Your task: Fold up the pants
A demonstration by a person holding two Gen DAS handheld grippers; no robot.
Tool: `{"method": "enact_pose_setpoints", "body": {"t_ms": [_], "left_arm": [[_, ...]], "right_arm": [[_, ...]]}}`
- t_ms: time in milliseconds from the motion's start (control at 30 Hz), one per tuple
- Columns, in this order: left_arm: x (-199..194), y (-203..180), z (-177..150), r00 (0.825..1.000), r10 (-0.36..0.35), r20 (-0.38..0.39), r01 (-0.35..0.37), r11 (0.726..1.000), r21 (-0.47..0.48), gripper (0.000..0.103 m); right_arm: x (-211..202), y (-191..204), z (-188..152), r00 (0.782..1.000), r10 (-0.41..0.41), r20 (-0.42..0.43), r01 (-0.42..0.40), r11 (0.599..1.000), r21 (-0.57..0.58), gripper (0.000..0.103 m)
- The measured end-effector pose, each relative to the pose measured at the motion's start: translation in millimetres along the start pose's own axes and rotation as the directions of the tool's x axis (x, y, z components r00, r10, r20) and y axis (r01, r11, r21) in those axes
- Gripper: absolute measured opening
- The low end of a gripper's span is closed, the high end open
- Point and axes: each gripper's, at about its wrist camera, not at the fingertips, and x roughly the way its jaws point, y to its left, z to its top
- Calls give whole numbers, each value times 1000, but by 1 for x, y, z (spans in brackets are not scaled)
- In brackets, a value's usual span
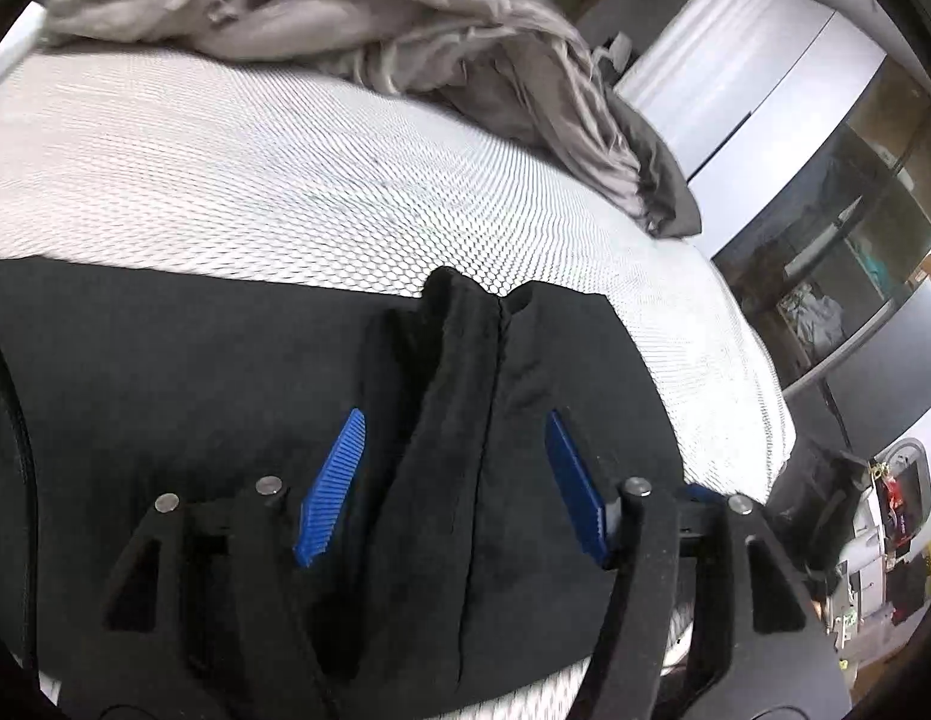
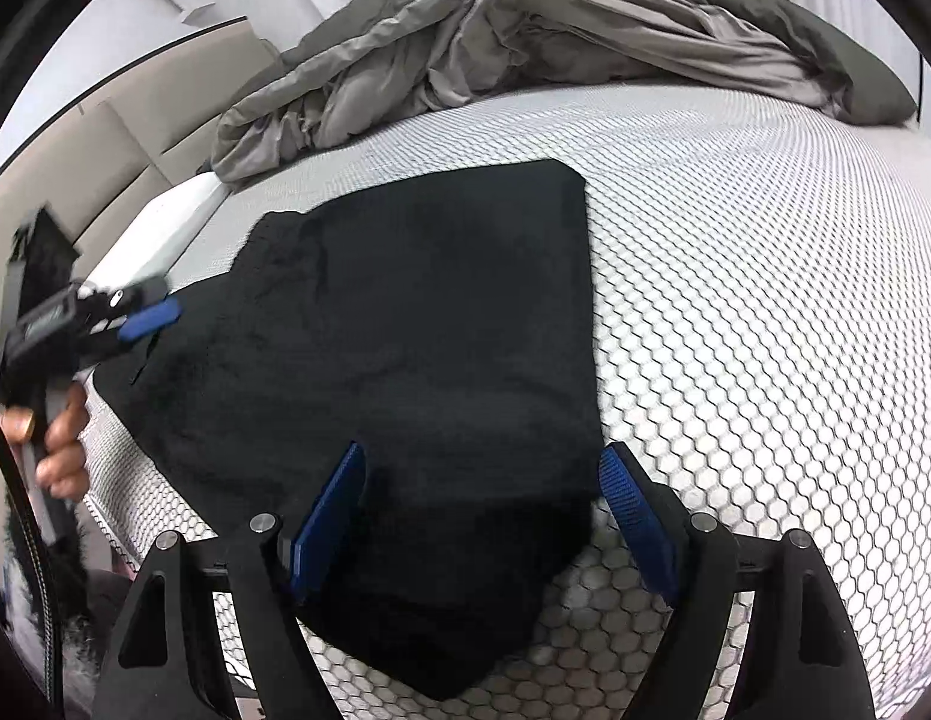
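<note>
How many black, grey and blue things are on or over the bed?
Black: 1, the pants
Grey: 1, the blanket
Blue-padded: 2, the left claw and the right claw
Total: 4

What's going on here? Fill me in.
A person is folding black pants on a bed with a honeycomb-patterned mattress cover, holding a gripper in each hand. The pants lie in a folded block, with a raised ridge of cloth between the left gripper's open jaws. The right gripper is open too, hovering over the near corner. A hand shows at the left edge. A crumpled grey duvet sits at the far end.
</note>
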Motion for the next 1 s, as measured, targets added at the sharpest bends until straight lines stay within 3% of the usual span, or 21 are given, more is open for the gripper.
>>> {"method": "enact_pose_setpoints", "body": {"t_ms": [67, 133, 200, 233, 267, 333, 467, 533, 600, 633, 667, 767, 833, 1000], "left_arm": [[33, 1, 8, 998, -22, -66, 19, 999, -44, 59], [66, 6, 5, 980, -79, -183, 64, 994, -84, 59], [76, 8, 5, 984, -75, -163, 62, 994, -86, 42], [79, 11, 6, 982, -100, -158, 82, 990, -116, 23], [79, 14, 7, 978, -140, -154, 117, 982, -148, 14], [71, 15, 6, 983, -157, -97, 138, 974, -181, 11], [36, 7, 8, 994, -105, 13, 106, 987, -121, 11], [23, 11, 8, 997, -75, 27, 77, 991, -111, 12], [19, 21, 7, 1000, 26, 9, -25, 995, -97, 19], [26, 26, 4, 993, 116, -25, -117, 990, -80, 24], [30, 33, 2, 988, 148, -53, -152, 985, -82, 30], [23, 48, 0, 994, 90, -56, -98, 984, -148, 38], [11, 46, 0, 991, 131, -25, -134, 982, -132, 43], [-26, 22, -9, 974, 212, 83, -208, 976, -61, 44]], "right_arm": [[3, -5, -2, 1000, 5, -15, -5, 1000, 19, 82], [4, -6, -2, 1000, 9, -19, -9, 1000, 20, 82], [5, -6, -3, 1000, 12, -18, -12, 1000, 14, 82], [5, -6, -4, 1000, 16, -18, -16, 1000, 14, 82], [6, -7, -4, 1000, 19, -19, -18, 1000, 15, 82], [6, -8, -4, 1000, 23, -19, -22, 1000, 17, 82], [7, -9, -2, 1000, 24, -13, -24, 999, 31, 82], [10, -7, 1, 1000, 24, -12, -24, 999, 31, 82], [14, -6, 5, 1000, 22, -17, -21, 999, 29, 82], [17, -6, 6, 1000, 19, -20, -19, 999, 31, 82], [20, -6, 8, 1000, 19, -25, -18, 999, 31, 82], [22, -8, 9, 999, 32, -39, -31, 999, 32, 82], [17, -10, 6, 998, 42, -51, -40, 999, 35, 82], [-9, -1, -23, 997, 44, -69, -49, 996, -72, 82]]}}
